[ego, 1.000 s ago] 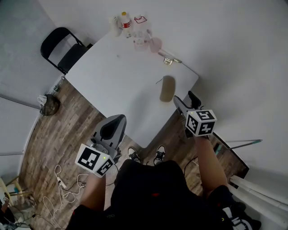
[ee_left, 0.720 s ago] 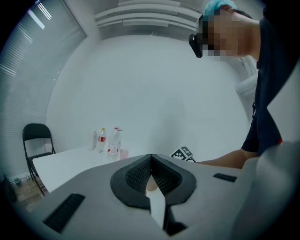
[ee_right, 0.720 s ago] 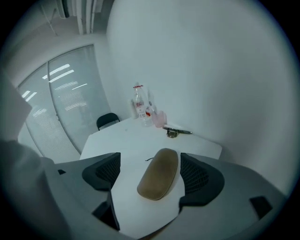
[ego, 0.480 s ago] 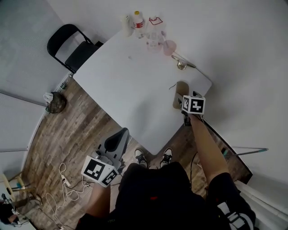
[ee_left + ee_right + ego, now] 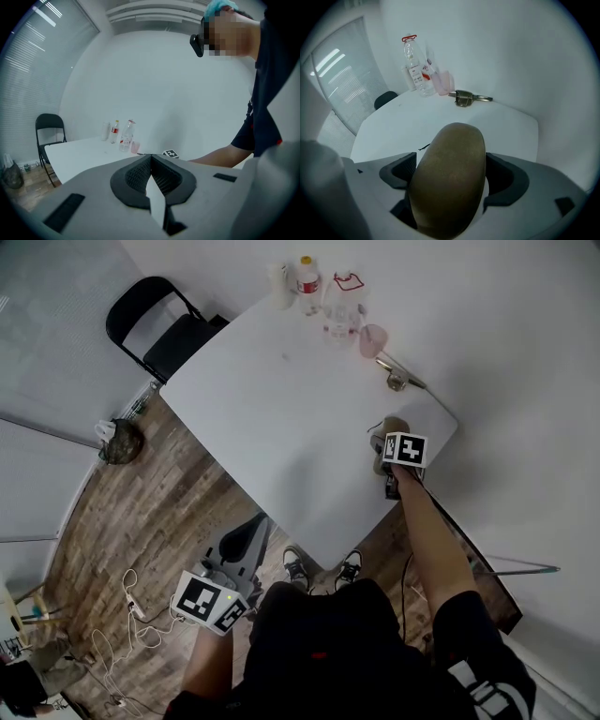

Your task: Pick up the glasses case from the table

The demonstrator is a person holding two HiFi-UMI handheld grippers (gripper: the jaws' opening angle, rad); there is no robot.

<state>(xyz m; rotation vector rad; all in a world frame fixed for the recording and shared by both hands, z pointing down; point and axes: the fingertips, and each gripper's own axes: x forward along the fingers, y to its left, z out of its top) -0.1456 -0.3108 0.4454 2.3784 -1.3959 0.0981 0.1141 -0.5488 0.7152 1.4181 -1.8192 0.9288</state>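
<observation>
The brown glasses case (image 5: 395, 426) lies near the right edge of the white table (image 5: 281, 427), mostly hidden under my right gripper's marker cube. My right gripper (image 5: 387, 451) points steeply down over it. In the right gripper view the case (image 5: 451, 154) fills the gap between the two jaws, which are opening wide; the dark pads (image 5: 401, 171) stand at its sides and do not press on it. My left gripper (image 5: 255, 526) hangs below the table's near corner over the wooden floor, away from the case. Its pads (image 5: 161, 173) meet, with nothing between them.
At the table's far end stand bottles (image 5: 307, 275) and a pink cup (image 5: 372, 338). A bunch of keys (image 5: 398, 382) lies beyond the case. A black folding chair (image 5: 159, 329) stands at the left, and cables (image 5: 141, 615) and a bag (image 5: 120, 442) lie on the floor.
My right gripper came down from beside the table's edge onto the case, and its jaws now straddle it. The left gripper sank a little lower by the table's corner.
</observation>
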